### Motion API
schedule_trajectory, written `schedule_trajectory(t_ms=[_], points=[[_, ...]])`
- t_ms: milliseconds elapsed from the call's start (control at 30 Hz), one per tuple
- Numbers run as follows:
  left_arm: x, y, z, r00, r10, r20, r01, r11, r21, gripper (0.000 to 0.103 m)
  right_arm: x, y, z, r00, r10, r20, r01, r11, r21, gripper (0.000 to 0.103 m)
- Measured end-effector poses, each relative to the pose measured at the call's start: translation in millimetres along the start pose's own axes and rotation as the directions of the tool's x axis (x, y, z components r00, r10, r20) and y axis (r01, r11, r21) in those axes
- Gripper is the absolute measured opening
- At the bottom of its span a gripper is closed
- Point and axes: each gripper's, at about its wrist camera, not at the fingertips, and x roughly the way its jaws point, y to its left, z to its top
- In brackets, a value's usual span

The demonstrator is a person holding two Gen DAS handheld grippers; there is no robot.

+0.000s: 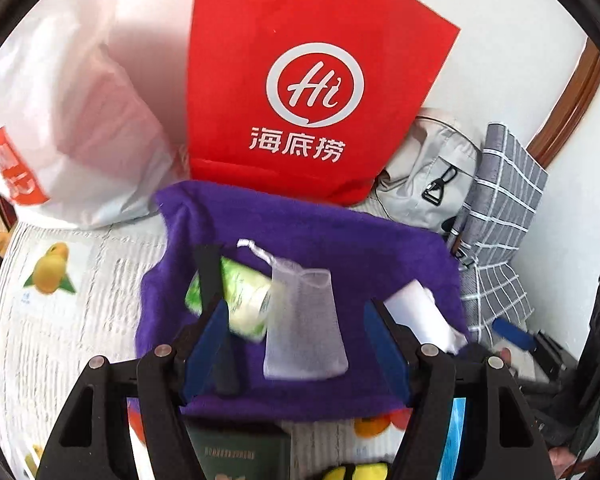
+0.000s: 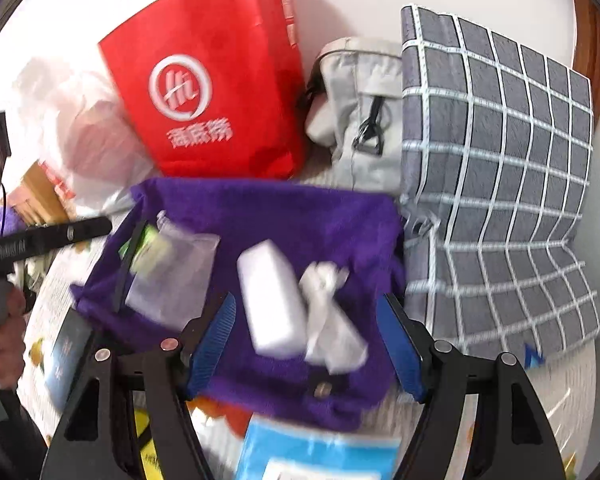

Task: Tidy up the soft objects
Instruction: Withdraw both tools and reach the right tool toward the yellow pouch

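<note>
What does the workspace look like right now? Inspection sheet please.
Surface: white textured bed cover with fruit prints.
Job's things: purple towel spread flat; on it a green packet, mesh pouch, white block, crumpled tissue.
Clutter: red bag, white plastic bag, grey backpack, checked pillow, green booklet.
Grippers: left gripper and right gripper both open, holding nothing.
Cables: nothing seen.
Surroundings: white wall, wooden trim.
</note>
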Motion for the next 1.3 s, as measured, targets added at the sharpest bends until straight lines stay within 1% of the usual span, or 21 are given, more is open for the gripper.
schedule_trajectory(t_ms=[133, 267, 333, 500, 567, 633, 700, 767, 867, 900, 967, 1000, 1033, 1067, 1100, 1167, 1200, 1233, 1300], points=[[-24.7, 5.6, -21.8, 1.000, 0.018, 0.004, -0.018, 1.000, 0.004, 0.068, -18.1, 26.0, -24.8, 0.999, 0.032, 0.003, -0.032, 0.998, -0.046, 0.073], [-47.0, 14.7, -42.7, 0.996, 0.086, 0.021, -0.086, 0.996, 0.008, 0.068, -31.8, 57.1, -52.0, 0.996, 0.085, -0.002, -0.085, 0.993, -0.086, 0.073], [-59.5, 22.5, -55.9, 0.994, 0.107, 0.024, -0.107, 0.994, 0.006, 0.068, -36.3, 72.4, -66.6, 0.995, 0.103, -0.010, -0.104, 0.989, -0.106, 0.073], [-83.9, 42.6, -86.9, 0.991, 0.129, 0.039, -0.129, 0.992, -0.016, 0.068, -36.0, 100.4, -94.7, 0.985, 0.165, -0.058, -0.171, 0.976, -0.134, 0.073], [-91.4, 54.3, -101.5, 0.992, 0.121, 0.036, -0.120, 0.992, -0.050, 0.068, -34.9, 113.4, -105.4, 0.983, 0.169, -0.068, -0.178, 0.972, -0.156, 0.073], [-95.7, 61.1, -112.3, 0.994, 0.107, 0.034, -0.104, 0.993, -0.061, 0.068, -32.9, 127.5, -116.0, 0.981, 0.177, -0.082, -0.190, 0.964, -0.187, 0.073], [-98.5, 68.3, -123.0, 0.995, 0.099, 0.032, -0.097, 0.993, -0.073, 0.068, -27.8, 138.8, -122.0, 0.982, 0.161, -0.099, -0.179, 0.960, -0.217, 0.073], [-100.1, 74.6, -133.1, 0.995, 0.096, 0.027, -0.094, 0.992, -0.081, 0.068, -22.1, 148.5, -126.2, 0.987, 0.119, -0.111, -0.144, 0.956, -0.255, 0.073], [-97.6, 81.6, -143.8, 0.996, 0.084, 0.015, -0.082, 0.993, -0.084, 0.068, -13.1, 158.9, -129.8, 0.994, 0.025, -0.111, -0.057, 0.954, -0.295, 0.073], [-96.3, 83.3, -146.0, 0.997, 0.081, 0.012, -0.079, 0.993, -0.084, 0.068, -10.2, 161.3, -130.8, 0.994, 0.007, -0.109, -0.041, 0.952, -0.304, 0.072], [-90.8, 87.8, -149.5, 0.997, 0.079, -0.002, -0.079, 0.993, -0.090, 0.068, -6.6, 163.8, -132.7, 0.994, -0.002, -0.106, -0.031, 0.949, -0.313, 0.072], [-89.7, 89.4, -151.4, 0.997, 0.078, -0.006, -0.078, 0.993, -0.094, 0.068, -3.7, 165.4, -133.3, 0.994, -0.014, -0.109, -0.022, 0.947, -0.321, 0.070], [-88.1, 91.2, -152.8, 0.997, 0.073, -0.010, -0.073, 0.992, -0.098, 0.068, -0.6, 167.5, -134.6, 0.993, -0.028, -0.112, -0.011, 0.943, -0.334, 0.062], [-86.7, 93.1, -154.1, 0.998, 0.066, -0.015, -0.067, 0.992, -0.104, 0.068, 1.9, 168.5, -135.7, 0.993, -0.036, -0.116, -0.006, 0.939, -0.344, 0.057], [-86.4, 94.2, -155.0, 0.998, 0.063, -0.016, -0.065, 0.992, -0.108, 0.068, 6.4, 169.4, -136.6, 0.990, -0.039, -0.133, -0.010, 0.935, -0.354, 0.045], [-86.7, 97.7, -158.1, 0.998, 0.061, -0.020, -0.063, 0.990, -0.122, 0.068, 7.1, 167.1, -135.5, 0.990, -0.050, -0.132, 0.003, 0.940, -0.341, 0.036], [-87.2, 99.2, -160.2, 0.998, 0.059, -0.024, -0.062, 0.990, -0.126, 0.068, 4.0, 164.5, -133.4, 0.991, -0.045, -0.122, 0.003, 0.947, -0.322, 0.030], [-87.9, 100.7, -161.8, 0.998, 0.056, -0.024, -0.059, 0.990, -0.127, 0.068, -0.7, 161.5, -130.9, 0.993, -0.023, -0.119, -0.014, 0.954, -0.299, 0.026], [-89.4, 101.4, -166.3, 0.998, 0.060, -0.029, -0.063, 0.989, -0.135, 0.068, -10.6, 156.1, -125.4, 0.994, 0.031, -0.107, -0.057, 0.966, -0.252, 0.023]])
